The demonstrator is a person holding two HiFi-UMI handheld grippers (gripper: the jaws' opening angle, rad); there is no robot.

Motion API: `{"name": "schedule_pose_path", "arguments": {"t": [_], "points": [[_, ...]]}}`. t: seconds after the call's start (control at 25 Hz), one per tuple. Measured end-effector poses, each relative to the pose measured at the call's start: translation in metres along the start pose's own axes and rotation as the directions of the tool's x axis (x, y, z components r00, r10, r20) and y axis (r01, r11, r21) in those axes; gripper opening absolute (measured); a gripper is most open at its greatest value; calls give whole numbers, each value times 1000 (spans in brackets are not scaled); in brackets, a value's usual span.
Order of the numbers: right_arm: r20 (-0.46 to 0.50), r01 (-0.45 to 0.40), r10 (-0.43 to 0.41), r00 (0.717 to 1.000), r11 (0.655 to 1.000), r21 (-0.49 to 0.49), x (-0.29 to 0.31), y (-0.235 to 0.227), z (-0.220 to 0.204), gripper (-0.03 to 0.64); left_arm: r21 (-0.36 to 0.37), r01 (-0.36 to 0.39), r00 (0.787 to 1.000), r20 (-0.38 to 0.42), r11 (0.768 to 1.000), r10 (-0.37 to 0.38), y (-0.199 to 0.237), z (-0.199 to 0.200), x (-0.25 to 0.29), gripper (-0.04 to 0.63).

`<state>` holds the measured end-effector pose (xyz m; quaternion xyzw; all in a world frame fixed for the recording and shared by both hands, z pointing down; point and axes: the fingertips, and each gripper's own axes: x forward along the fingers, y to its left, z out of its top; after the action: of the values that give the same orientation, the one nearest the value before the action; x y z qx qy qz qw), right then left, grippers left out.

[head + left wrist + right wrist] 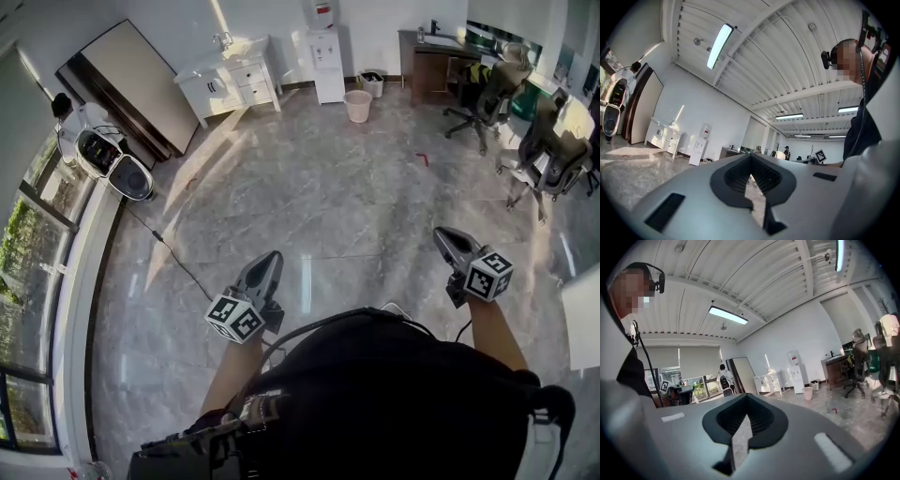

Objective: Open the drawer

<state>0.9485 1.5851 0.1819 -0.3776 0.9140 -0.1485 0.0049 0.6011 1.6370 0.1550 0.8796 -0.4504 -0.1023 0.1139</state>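
Observation:
A white cabinet with drawers [234, 82] stands against the far wall, several steps away across the marble floor. It also shows small in the left gripper view, cabinet [665, 138], and in the right gripper view, cabinet [769, 383]. Its drawers look closed. My left gripper [269, 265] and right gripper [447, 240] are held out level in front of the person's body, both far from the cabinet. In the gripper views the left gripper [751, 157] and right gripper [746, 397] each have their jaws together with nothing between them.
A large board [131, 84] leans on the wall left of the cabinet, beside a parked scooter [103, 155] with a cable [173, 253] trailing over the floor. A water dispenser [324, 56], a pink bin [357, 105], a brown desk [433, 61] and office chairs [553, 150] line the back and right.

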Motion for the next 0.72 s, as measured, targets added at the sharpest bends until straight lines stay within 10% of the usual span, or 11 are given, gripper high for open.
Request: {"name": "schedule_pose_path", "arguments": {"t": [0.72], "points": [[8, -6, 6, 1000, 1000, 1, -41, -39, 3, -5, 4, 19, 1000, -17, 1000, -19, -45, -18, 39, -2]]}}
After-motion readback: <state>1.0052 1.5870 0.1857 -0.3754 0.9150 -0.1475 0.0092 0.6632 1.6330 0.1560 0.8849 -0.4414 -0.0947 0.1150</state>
